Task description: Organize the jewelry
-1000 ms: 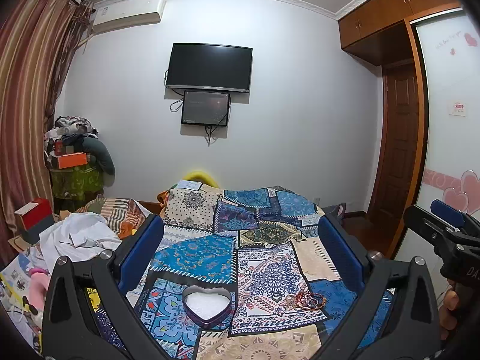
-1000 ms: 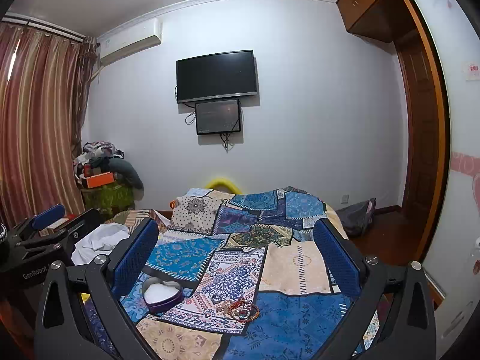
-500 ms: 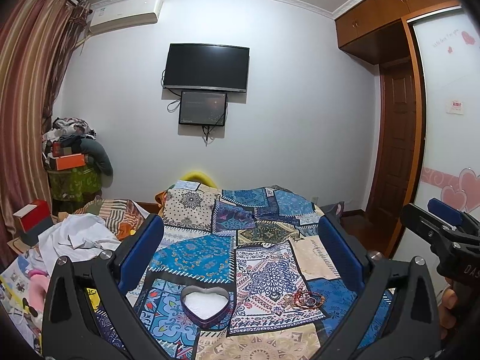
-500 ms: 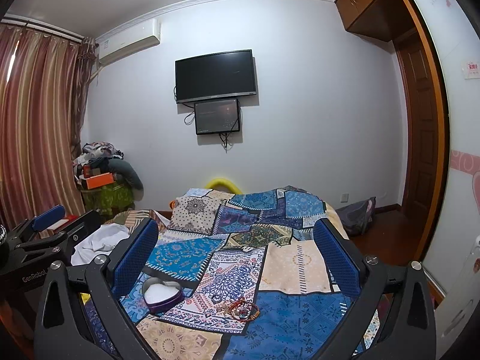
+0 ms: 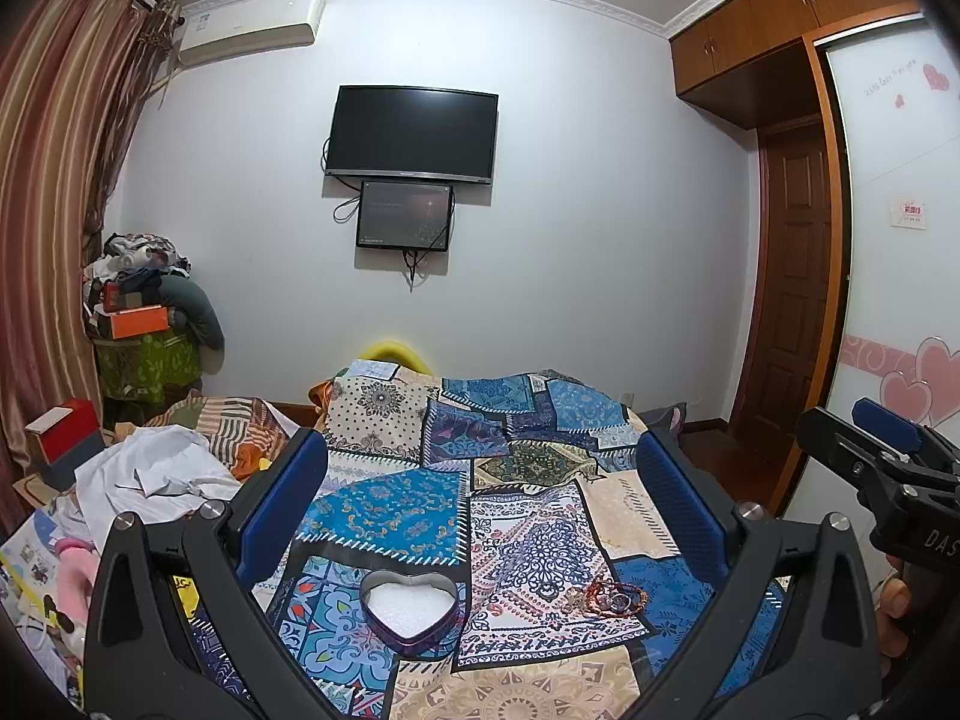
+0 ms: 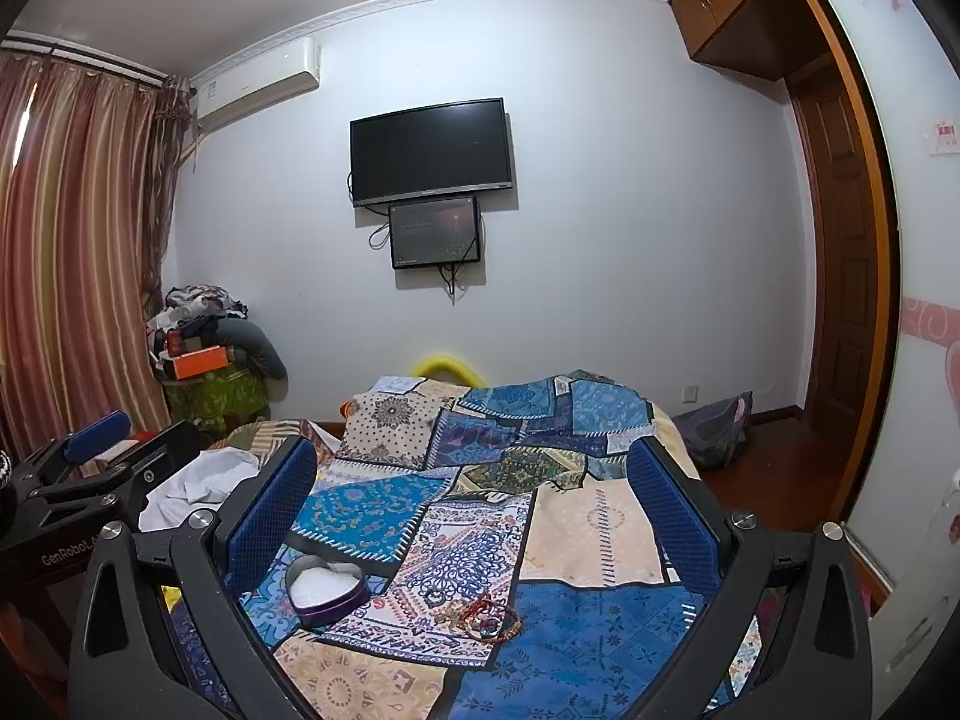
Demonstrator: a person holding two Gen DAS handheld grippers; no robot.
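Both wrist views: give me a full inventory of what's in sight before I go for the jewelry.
Heart-shaped box: one, purple wall, white lining, open, on the quilt near its front.
Jewelry pile: one tangle, reddish beads; right of the box, apart from it.
Patchwork quilt: one, blue and cream, covering the bed.
White cloth: one, crumpled, left of the quilt.
Red box: one, far left.
Clutter stack: one, orange box in it, left corner.
Television: one, black, on the wall; smaller screen under it.
Air conditioner: one, white, upper left.
Curtain: striped, left wall.
Door: brown, right.
Left gripper: black, blue pads, open, empty.
Right gripper: same, open, empty.
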